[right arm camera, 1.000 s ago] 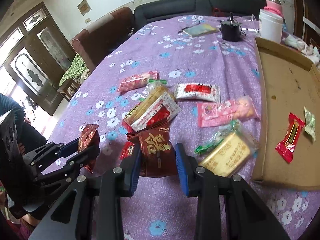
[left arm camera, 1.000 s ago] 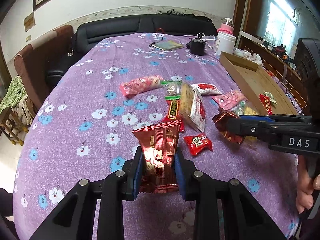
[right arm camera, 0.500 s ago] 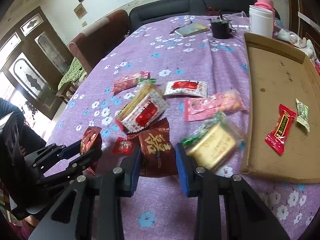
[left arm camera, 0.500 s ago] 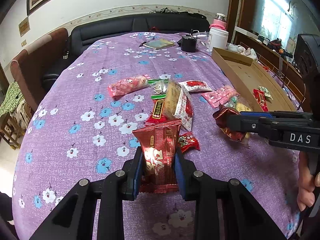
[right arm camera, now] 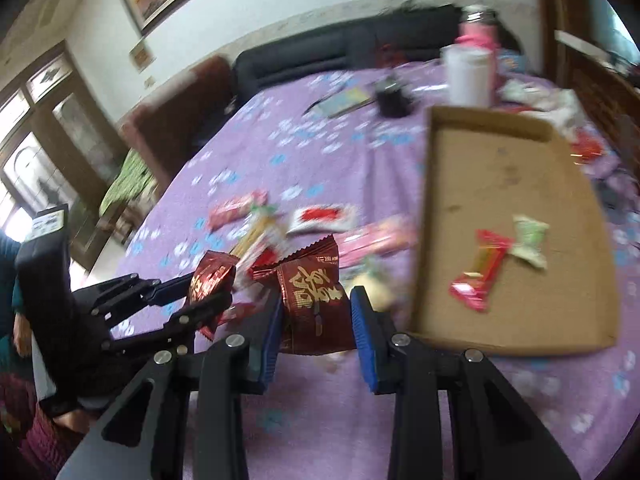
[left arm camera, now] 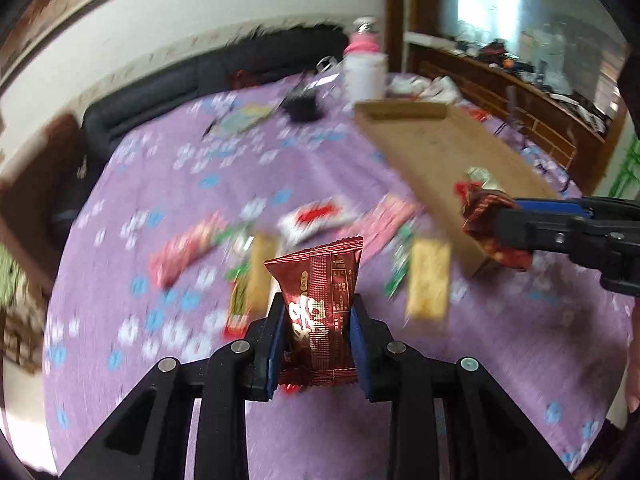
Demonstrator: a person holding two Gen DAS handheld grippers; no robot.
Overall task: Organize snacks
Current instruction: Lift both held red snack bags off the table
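Left claw: mine, pinching a dark red foil packet between its blue pads; the packet stands upright, lifted clear of the table.
Left claw, other view: seen from the right wrist it enters from the left edge, the same packet crumpled between its tips.
Table: purple cloth with white and blue flowers; both views are blurred.
Loose snacks, left to right: a long pink packet, a green-and-yellow biscuit pack, a white packet with red print, a second pink packet, a yellow biscuit pack. All lie on the cloth between my claws and the tray.
Right claw: mine, pinching a second dark red packet with gold lettering; it is held upright above the cloth, just left of the tray's near corner.
Right claw, other view: from the left wrist it reaches in from the right edge, its packet in front of the tray's near end.
Cardboard tray: shallow, open, on the right side of the table.
Tray contents: a red candy bar wrapper and a pale green wrapper, touching each other.
Far end of table: a white jar, a pink-capped bottle behind it, a black cup, a booklet.
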